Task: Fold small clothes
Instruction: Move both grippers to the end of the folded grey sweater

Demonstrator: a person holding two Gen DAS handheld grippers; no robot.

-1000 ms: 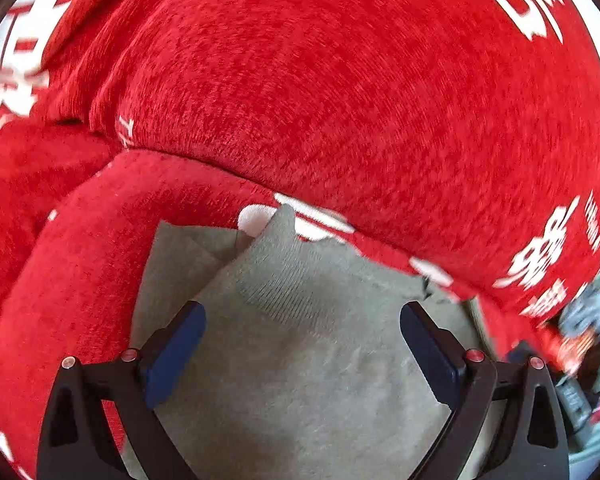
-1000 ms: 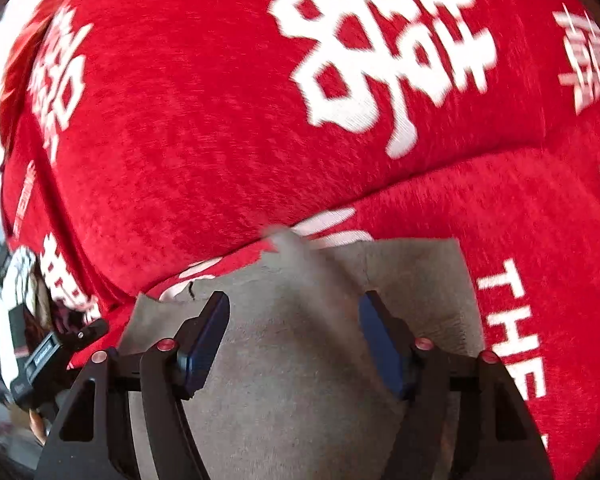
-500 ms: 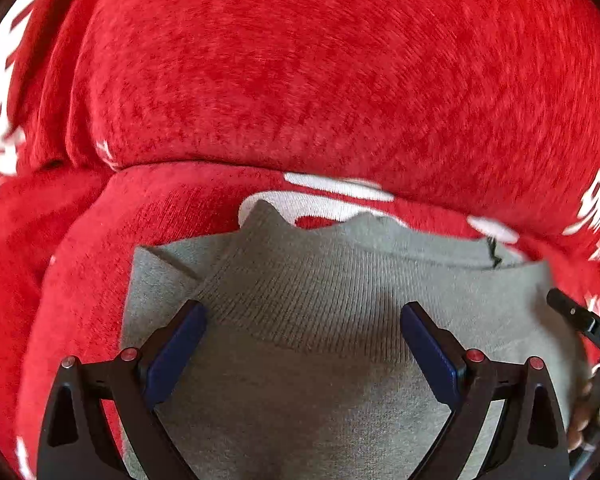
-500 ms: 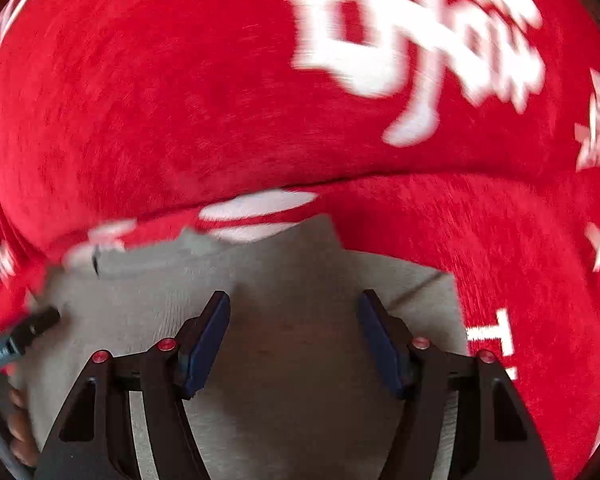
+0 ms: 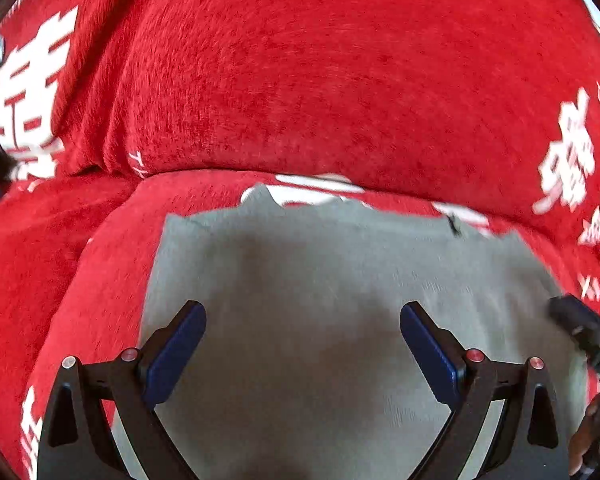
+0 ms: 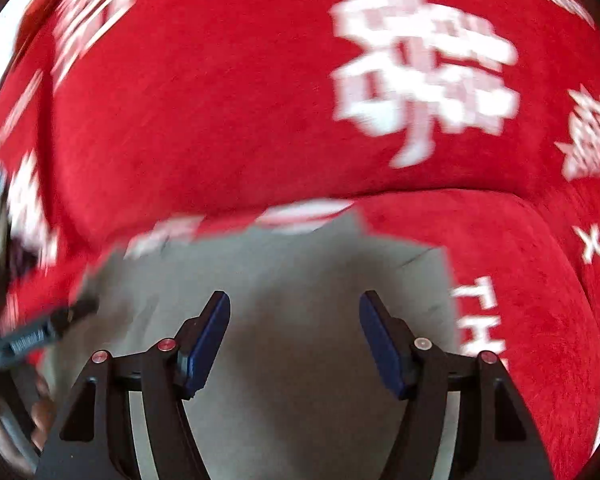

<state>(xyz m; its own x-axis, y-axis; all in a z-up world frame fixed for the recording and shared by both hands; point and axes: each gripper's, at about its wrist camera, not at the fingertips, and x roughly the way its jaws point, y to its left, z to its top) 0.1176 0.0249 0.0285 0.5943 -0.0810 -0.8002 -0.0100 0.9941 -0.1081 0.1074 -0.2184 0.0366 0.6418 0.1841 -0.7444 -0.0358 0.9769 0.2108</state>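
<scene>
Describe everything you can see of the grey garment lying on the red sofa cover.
The grey garment looks like a soft knit in plain grey-green. It lies spread flat on the seat of the red sofa cover, its far edge close to the backrest. That edge is uneven, with a small point sticking up near the left end and a tiny dark mark near the right end. A diagonal crease crosses one far corner. Both views are blurred. The left claw and right claw hover open above it, gripping nothing.

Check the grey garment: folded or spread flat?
Spread flat: the grey garment lies smooth on the red cover; no fold shows.
</scene>
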